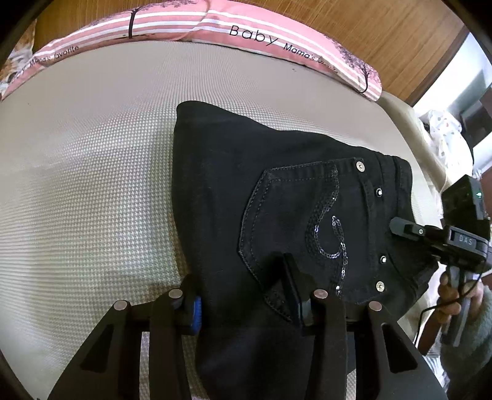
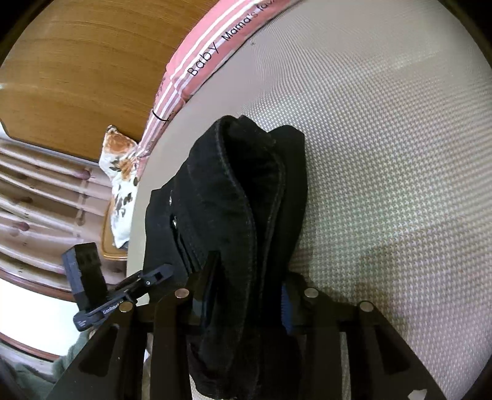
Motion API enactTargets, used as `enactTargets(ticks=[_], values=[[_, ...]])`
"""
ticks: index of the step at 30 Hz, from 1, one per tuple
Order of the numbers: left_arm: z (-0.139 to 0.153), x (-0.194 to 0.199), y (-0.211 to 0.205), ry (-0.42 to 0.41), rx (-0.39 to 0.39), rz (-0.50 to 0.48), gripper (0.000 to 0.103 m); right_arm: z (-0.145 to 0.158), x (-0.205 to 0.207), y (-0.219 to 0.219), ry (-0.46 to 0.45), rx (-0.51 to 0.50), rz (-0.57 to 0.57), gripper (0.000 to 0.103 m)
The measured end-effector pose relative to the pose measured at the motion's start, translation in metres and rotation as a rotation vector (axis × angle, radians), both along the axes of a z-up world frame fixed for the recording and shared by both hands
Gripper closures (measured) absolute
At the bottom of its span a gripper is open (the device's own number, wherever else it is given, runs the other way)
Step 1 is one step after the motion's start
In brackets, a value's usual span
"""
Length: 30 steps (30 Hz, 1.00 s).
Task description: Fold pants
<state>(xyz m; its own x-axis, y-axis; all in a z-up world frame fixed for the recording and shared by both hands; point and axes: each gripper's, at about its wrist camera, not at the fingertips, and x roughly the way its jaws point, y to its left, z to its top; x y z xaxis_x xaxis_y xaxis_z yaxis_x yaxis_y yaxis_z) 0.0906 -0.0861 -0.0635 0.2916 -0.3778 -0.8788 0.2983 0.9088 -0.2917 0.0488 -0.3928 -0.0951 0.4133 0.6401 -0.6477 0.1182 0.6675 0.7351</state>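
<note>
Black pants [image 1: 276, 190] lie folded on the beige textured mattress [image 1: 77, 154], their sequinned back pocket [image 1: 307, 221] facing up. At the bottom of the left wrist view my left gripper [image 1: 243, 301] is shut on the near edge of the pants, with cloth filling the gap between its fingers. My right gripper [image 1: 399, 227] meets the waistband at the right, with a hand [image 1: 455, 295] on its handle. In the right wrist view the right gripper [image 2: 249, 292] is shut on a thick fold of the pants [image 2: 233, 190]. The left gripper [image 2: 160, 272] shows at that bundle's left side.
A pink striped pillow [image 1: 215, 27] printed "Baby Mama's favorite" lies along the far edge of the bed, against a wooden headboard [image 1: 369, 37]. A floral cloth [image 2: 120, 172] hangs at the bed's corner. The bed's edge runs close to the waistband side.
</note>
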Motion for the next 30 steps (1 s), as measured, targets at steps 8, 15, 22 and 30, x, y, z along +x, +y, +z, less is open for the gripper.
enactTargets(ticks=[8,15,22,30], values=[[0.008,-0.005,-0.001,-0.038,0.029,0.011,0.076,0.02,-0.001,0.011,-0.035,-0.081,-0.031,0.076],[0.02,-0.012,0.003,-0.074,0.005,0.004,0.085,0.034,-0.008,0.014,-0.059,-0.069,-0.049,0.078],[0.033,-0.025,0.016,-0.069,-0.051,0.009,0.087,0.045,-0.016,0.025,-0.065,-0.032,-0.043,0.079],[0.043,-0.033,0.034,-0.082,-0.061,0.03,0.087,0.046,-0.008,0.05,-0.055,-0.015,-0.005,0.079]])
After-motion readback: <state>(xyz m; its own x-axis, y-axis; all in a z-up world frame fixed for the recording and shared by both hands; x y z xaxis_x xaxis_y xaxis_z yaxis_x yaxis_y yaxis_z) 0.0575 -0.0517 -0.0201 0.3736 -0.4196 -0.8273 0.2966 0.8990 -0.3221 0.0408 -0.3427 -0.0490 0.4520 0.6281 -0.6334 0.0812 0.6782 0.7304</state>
